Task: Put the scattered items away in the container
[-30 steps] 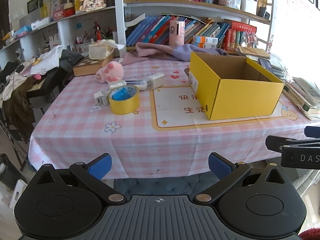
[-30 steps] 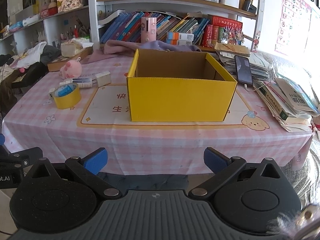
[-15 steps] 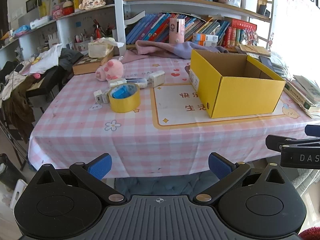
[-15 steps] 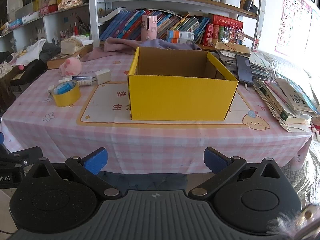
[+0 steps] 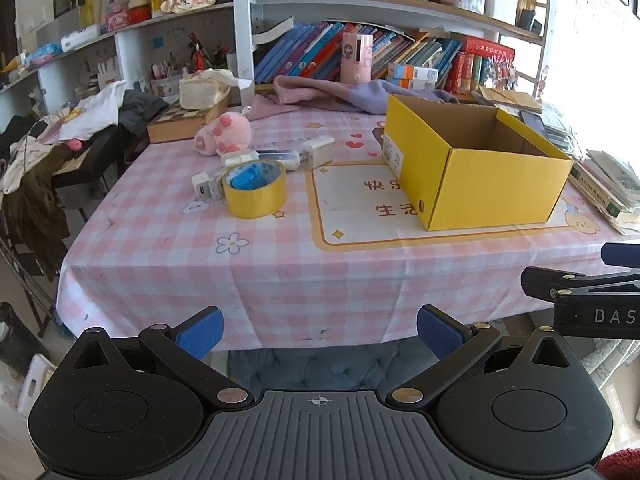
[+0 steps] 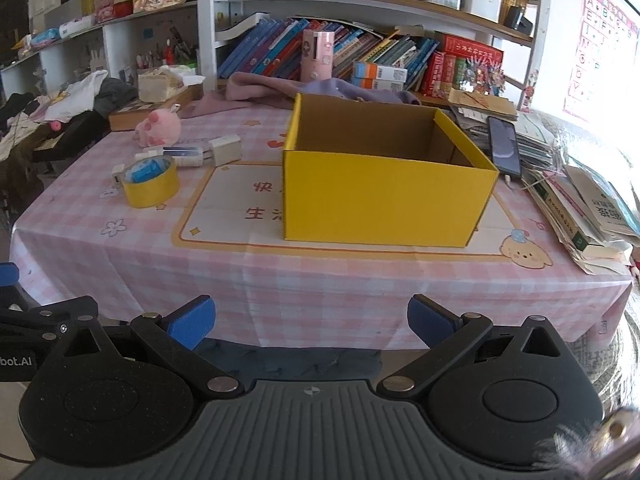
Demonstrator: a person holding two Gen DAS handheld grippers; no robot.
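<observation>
Table (image 5: 168,256) with pink check cloth; scattered items left, container right.

Yellow cardboard box (image 6: 384,200): open-topped, interior appears empty, right of centre. Yellow tape roll (image 5: 254,190): flat, with a blue object inside its ring. White adapters (image 5: 204,188) touching it. Pink plush toy (image 5: 224,136) behind, near white plug (image 5: 318,152). Left gripper (image 5: 319,330) and right gripper (image 6: 310,320): both spread wide, holding nothing, short of the table edge.

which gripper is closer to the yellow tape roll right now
Left. The left gripper faces the table's left half, where the yellow tape roll sits; the right gripper faces the box, further right.
</observation>
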